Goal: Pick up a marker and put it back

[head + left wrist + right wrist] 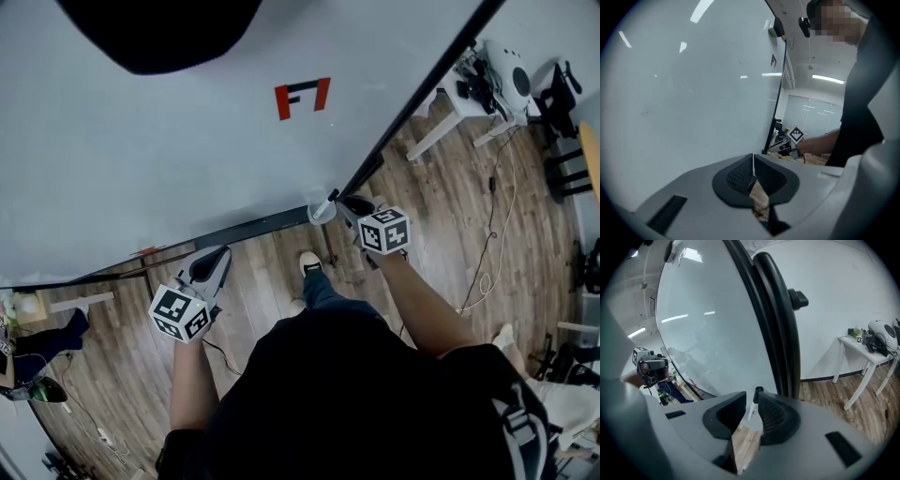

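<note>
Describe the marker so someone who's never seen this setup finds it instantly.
Find the large white whiteboard and follow its black frame to the lower right corner, where the right tool points. Between that tool's parted jaws stands a slim white marker with a black cap. Its pale barrel and barcode label set it apart from the dark frame and pads around it.

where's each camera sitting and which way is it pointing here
Head view: on the person's head, facing steeply down at the whiteboard and floor; the person's arms, a shoe, left gripper and right gripper show.
Left gripper view: rides the left gripper, looking along its closed fingers across the whiteboard; the person's dark torso shows at right.
Right gripper view: rides the right gripper, looking along its parted fingers at the marker and the board's black frame.
Shared: each gripper view shows the other gripper; all show the whiteboard.
</note>
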`<state>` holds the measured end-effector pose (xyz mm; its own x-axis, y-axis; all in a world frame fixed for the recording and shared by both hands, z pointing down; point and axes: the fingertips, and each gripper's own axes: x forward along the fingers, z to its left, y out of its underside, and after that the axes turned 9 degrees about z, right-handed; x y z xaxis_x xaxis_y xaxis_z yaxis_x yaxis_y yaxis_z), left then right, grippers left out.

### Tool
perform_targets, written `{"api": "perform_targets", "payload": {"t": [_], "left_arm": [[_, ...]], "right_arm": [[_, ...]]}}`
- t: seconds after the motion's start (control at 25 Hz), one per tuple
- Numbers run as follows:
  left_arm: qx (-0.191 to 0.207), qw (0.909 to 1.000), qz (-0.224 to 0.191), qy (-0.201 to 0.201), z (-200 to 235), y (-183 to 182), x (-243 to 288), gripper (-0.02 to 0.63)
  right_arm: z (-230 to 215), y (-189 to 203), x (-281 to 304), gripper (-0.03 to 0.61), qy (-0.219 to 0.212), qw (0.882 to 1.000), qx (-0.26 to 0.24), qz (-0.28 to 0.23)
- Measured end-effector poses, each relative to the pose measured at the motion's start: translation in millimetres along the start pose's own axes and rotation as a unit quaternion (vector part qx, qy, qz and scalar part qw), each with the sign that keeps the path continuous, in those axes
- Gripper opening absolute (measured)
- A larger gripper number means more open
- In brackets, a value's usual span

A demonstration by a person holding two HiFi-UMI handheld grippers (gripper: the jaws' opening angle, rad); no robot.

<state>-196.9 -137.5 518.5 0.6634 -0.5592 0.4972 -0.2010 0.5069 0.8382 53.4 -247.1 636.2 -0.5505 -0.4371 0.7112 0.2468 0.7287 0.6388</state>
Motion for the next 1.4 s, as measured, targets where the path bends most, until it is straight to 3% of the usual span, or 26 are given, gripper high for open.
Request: {"api": "perform_targets", "payload": {"t": [0.76,1.4], "left_arm": [[-0.024,0.9995,0.018,-0.006,3,9,21,0.019],[-0.032,0.9993,0.019,-0.007,3,14,17,0.020]], "right_arm": [[-12,3,38,0.084,-0.030,0.999,0.003,0.031],[-11,2,41,0.067,-0.027,0.999,-0.007,0.036]]}}
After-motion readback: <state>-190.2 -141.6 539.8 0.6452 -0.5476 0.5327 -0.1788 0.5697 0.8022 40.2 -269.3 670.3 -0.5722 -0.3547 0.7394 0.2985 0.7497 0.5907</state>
